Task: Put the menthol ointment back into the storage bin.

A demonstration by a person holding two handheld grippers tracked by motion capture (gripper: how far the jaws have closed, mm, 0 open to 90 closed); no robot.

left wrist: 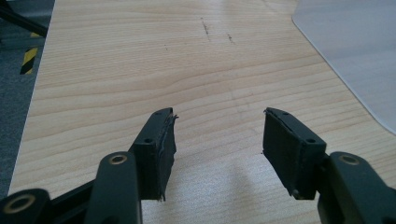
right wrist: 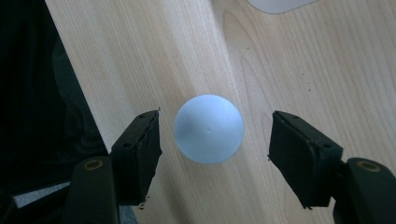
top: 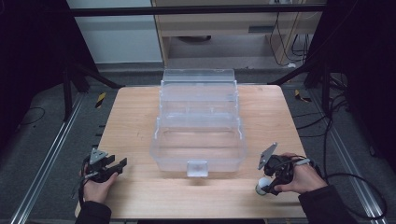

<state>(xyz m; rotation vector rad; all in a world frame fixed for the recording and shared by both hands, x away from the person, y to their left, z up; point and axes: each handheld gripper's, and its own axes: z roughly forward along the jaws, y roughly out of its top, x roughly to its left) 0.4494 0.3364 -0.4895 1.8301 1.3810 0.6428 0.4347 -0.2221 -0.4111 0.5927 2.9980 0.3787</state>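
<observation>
White ball (right wrist: 208, 128) sits between right tool's (right wrist: 215, 140) spread jaws, untouched.

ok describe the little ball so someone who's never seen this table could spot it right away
Start at the wooden table with the big clear box in its middle. Go to the near right corner, where the right tongs stand open over the wood. The ball sits between them, small, plain white and round, the one loose thing on the table.
</observation>
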